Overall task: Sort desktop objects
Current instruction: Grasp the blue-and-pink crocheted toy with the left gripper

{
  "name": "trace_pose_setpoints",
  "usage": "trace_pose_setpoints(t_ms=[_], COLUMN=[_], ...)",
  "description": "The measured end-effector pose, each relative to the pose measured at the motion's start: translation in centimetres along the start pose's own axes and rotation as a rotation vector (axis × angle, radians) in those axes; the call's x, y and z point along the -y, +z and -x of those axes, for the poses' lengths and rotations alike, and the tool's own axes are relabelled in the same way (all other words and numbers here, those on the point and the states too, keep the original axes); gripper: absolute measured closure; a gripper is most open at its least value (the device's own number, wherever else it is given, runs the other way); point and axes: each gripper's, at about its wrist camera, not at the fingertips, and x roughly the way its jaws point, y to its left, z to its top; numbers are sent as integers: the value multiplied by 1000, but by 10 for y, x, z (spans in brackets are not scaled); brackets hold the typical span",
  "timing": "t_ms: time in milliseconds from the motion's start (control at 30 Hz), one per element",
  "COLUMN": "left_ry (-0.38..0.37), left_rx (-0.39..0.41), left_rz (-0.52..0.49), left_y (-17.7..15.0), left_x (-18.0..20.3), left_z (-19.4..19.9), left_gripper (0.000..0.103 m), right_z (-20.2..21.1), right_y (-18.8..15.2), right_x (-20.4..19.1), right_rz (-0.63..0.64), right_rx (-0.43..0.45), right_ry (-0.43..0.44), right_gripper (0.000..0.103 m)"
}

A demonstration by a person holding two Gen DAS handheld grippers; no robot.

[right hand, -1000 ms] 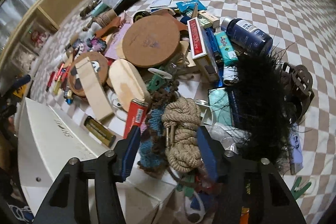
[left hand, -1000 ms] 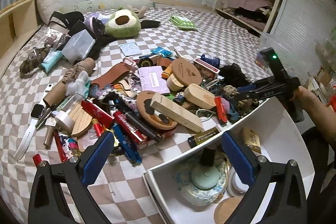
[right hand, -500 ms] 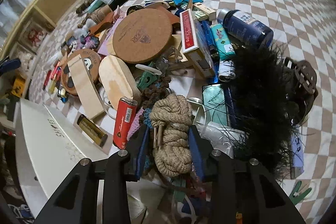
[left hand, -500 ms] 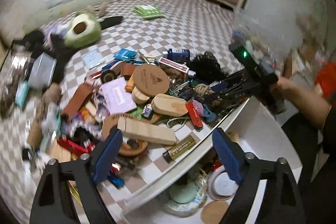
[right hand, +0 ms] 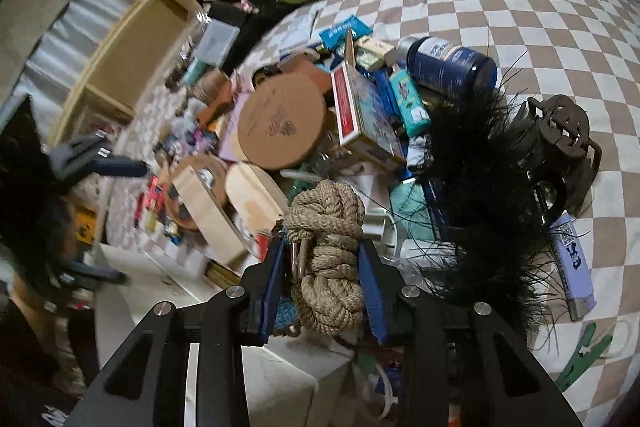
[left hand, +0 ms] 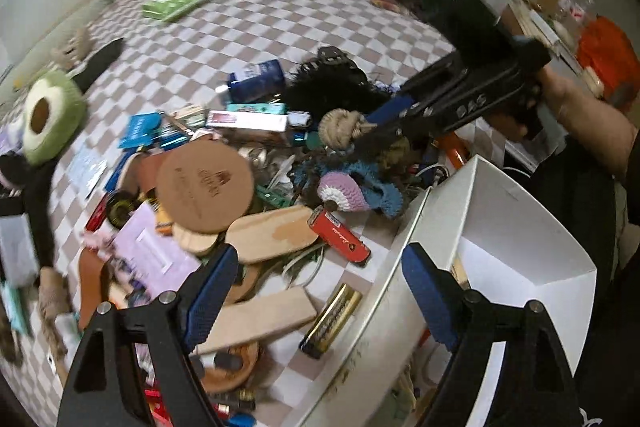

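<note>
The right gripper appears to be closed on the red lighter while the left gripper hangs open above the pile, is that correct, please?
Not quite: the right gripper is closed on the knotted rope bundle, as the right wrist view shows. The red lighter lies loose in the pile. The left gripper does hang open above it.

One cork disc [right hand: 280,121], perhaps two wooden blocks [left hand: 256,317].

Both grippers: black frames, silver screws, blue textured pads. Left gripper [left hand: 316,291], lower frame. Right gripper [right hand: 320,279], lower centre; its body carries a green light and white lettering.
</note>
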Motion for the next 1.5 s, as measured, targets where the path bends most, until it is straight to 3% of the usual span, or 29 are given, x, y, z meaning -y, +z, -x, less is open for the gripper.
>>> trace_pose_setpoints(t_ms=[300, 600, 667, 700, 767, 933, 1000, 1233, 1433, 1500], left_ry=[-42, -58, -62, -68, -67, -37, -28, 7, 75, 81], left_rx=[-5, 72, 78, 78, 76, 55, 62, 128, 164, 173], left_rz=[-20, -33, -39, -40, -42, -33, -16, 74, 161, 181], left_y=[11, 11, 11, 11, 11, 9, 7, -1, -9, -13], left_x=[4, 10, 12, 14, 15, 15, 12, -5, -20, -25], left_z=[-14, 2, 2, 2, 1, -4, -3, 14, 28, 32], left_gripper=[18, 18, 24, 31, 34, 72, 77, 78, 83, 83], right_z=[23, 25, 22, 20, 17, 11, 11, 16, 27, 29], right_y=[7, 14, 15, 15, 15, 14, 14, 12, 10, 10], right_x=[-1, -31, -39, -41, -47, -54, -54, -47, -50, -52], right_rz=[-102, -95, -93, -91, -88, -70, -68, -80, -71, -65], right_rx=[76, 101, 97, 95, 90, 76, 74, 86, 114, 119], right_ry=[174, 291, 311, 315, 325, 316, 308, 287, 290, 283], right_gripper=[66, 66, 66, 66, 66, 66, 66, 66, 66, 74])
